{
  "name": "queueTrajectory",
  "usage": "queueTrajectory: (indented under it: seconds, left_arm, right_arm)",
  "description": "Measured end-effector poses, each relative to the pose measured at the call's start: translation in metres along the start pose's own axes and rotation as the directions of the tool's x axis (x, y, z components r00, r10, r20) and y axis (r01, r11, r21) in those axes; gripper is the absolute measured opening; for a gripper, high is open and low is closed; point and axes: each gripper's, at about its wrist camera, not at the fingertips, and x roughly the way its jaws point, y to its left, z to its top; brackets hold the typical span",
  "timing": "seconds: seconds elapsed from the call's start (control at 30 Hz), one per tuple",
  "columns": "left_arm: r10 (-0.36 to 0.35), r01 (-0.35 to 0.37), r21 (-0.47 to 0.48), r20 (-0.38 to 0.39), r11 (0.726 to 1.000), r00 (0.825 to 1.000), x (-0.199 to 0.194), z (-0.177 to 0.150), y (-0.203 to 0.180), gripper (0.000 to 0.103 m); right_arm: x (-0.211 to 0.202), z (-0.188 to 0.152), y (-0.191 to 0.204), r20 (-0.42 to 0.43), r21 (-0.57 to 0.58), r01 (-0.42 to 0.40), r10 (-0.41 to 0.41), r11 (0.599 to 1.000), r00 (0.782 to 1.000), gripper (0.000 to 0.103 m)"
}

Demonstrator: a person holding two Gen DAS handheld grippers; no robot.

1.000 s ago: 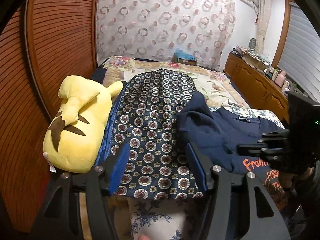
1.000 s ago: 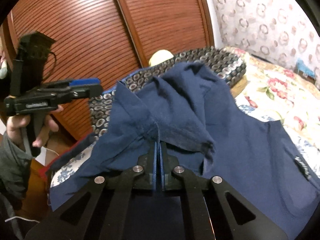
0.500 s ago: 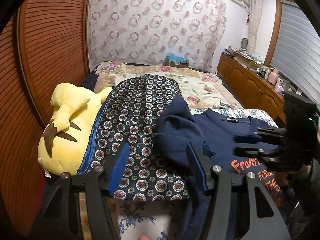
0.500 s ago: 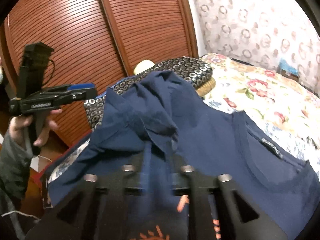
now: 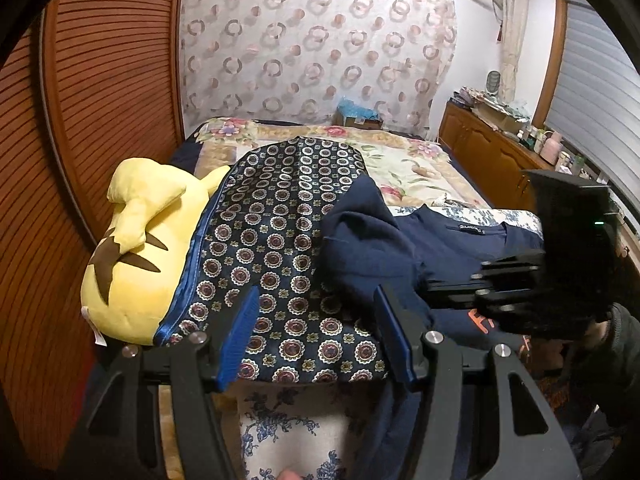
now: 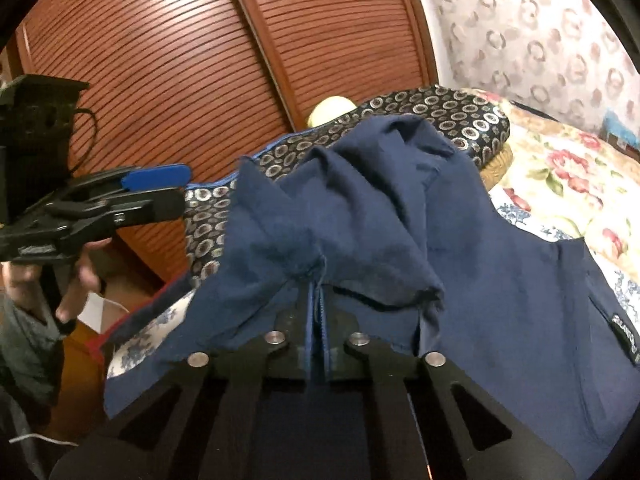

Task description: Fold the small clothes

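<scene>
A navy T-shirt with orange print lies on the bed, its one side bunched up over a dark ring-patterned cushion. My right gripper is shut on a fold of that bunched cloth, which puckers at the fingertips. In the left wrist view the T-shirt shows its neck label, and the right gripper reaches in from the right with a hand behind it. My left gripper stands open above the cushion's near edge with nothing between its blue pads. From the right wrist view the left gripper hovers at the left, apart from the shirt.
A yellow plush toy lies left of the cushion, against wooden louvred doors. The floral bedspread stretches behind to a ring-patterned curtain. A wooden sideboard with clutter runs along the right wall.
The right gripper opened briefly on the bunched cloth and has shut on it again, a little lower. The left gripper stayed open and about in place.
</scene>
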Motion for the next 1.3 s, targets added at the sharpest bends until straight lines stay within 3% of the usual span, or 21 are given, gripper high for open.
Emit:
queueTrajectory:
  seconds: [0.3,0.47,0.57,0.67,0.8,1.1,1.2,1.3]
  left_arm:
    - [-0.014,0.014,0.021,0.014,1.0,1.0,-0.002,0.002,-0.01,0.058]
    - [-0.029,0.029,0.043,0.007,0.999,1.0,0.002,0.002,-0.022,0.058]
    - [-0.039,0.039,0.05,0.0,0.998,0.999,0.006,0.001,-0.028,0.058]
    - [-0.047,0.047,0.059,-0.002,0.997,0.999,0.006,0.002,-0.035,0.058]
    - [-0.05,0.05,0.068,-0.002,0.996,0.999,0.006,0.002,-0.043,0.058]
    - [-0.074,0.075,0.069,-0.012,0.995,0.997,0.007,-0.004,-0.059,0.058]
    - [-0.08,0.081,0.071,-0.021,0.994,0.997,0.01,-0.007,-0.062,0.058]
    - [-0.075,0.077,0.079,-0.027,0.994,0.997,0.011,-0.01,-0.066,0.058]
  right_arm:
    - [-0.083,-0.032,0.008,0.091,0.0,0.073,-0.072,0.997,0.993,0.0]
    - [-0.105,-0.066,-0.002,0.057,0.025,0.138,-0.139,0.99,0.989,0.0]
    - [-0.101,-0.077,-0.007,0.0,0.024,0.216,-0.216,0.976,0.976,0.0]
    - [-0.105,-0.08,-0.016,0.0,0.036,0.251,-0.252,0.967,0.968,0.016]
    - [-0.104,-0.073,-0.03,0.002,0.042,0.301,-0.301,0.953,0.954,0.018]
    - [-0.046,-0.073,-0.034,-0.121,-0.059,0.313,-0.318,0.948,0.94,0.021]
    - [-0.03,-0.07,-0.034,-0.138,-0.1,0.348,-0.359,0.932,0.923,0.035]
    - [-0.024,-0.065,-0.035,-0.13,-0.106,0.363,-0.375,0.926,0.918,0.037]
